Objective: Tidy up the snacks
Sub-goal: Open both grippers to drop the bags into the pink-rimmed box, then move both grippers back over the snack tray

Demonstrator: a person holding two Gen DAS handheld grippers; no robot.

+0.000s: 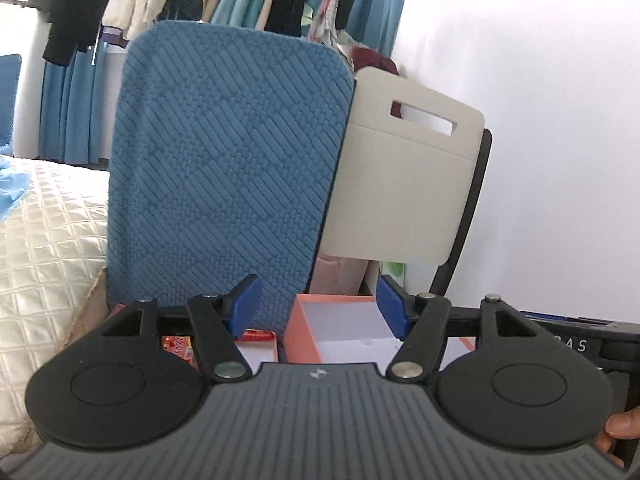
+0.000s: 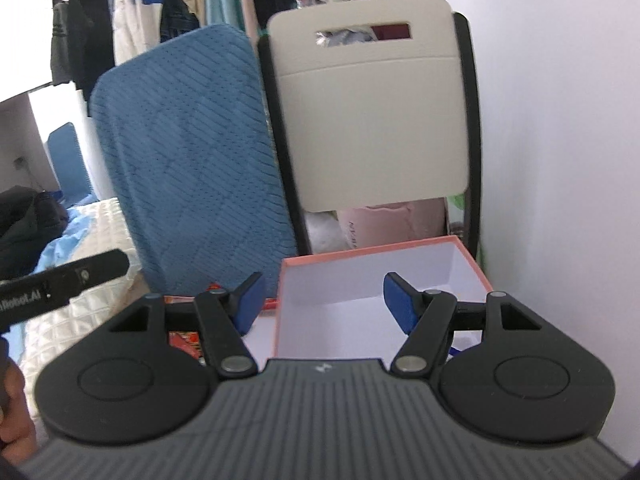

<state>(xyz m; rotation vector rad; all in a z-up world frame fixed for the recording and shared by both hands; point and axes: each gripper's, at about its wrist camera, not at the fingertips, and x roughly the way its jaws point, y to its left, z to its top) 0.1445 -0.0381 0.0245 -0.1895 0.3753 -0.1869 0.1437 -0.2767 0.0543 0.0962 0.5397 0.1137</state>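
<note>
An open salmon-coloured box (image 1: pixel 304 332) with a white inside stands low in the left wrist view, just beyond my left gripper (image 1: pixel 318 292). That gripper is open with nothing between its blue pads. To the left of the box lie red snack packets (image 1: pixel 178 346), partly hidden by the fingers. In the right wrist view the same box (image 2: pixel 380 252) looks empty where I can see into it. My right gripper (image 2: pixel 325 288) hangs over its near side, open and holding nothing. A red packet (image 2: pixel 186 340) shows beside the box.
A blue textured cushion (image 1: pixel 224 168) stands upright behind the box, and a beige folding chair (image 2: pixel 372 120) leans by the white wall (image 2: pixel 560 120) on the right. A quilted cream bedspread (image 1: pixel 44 248) lies to the left. Clothes hang at the back.
</note>
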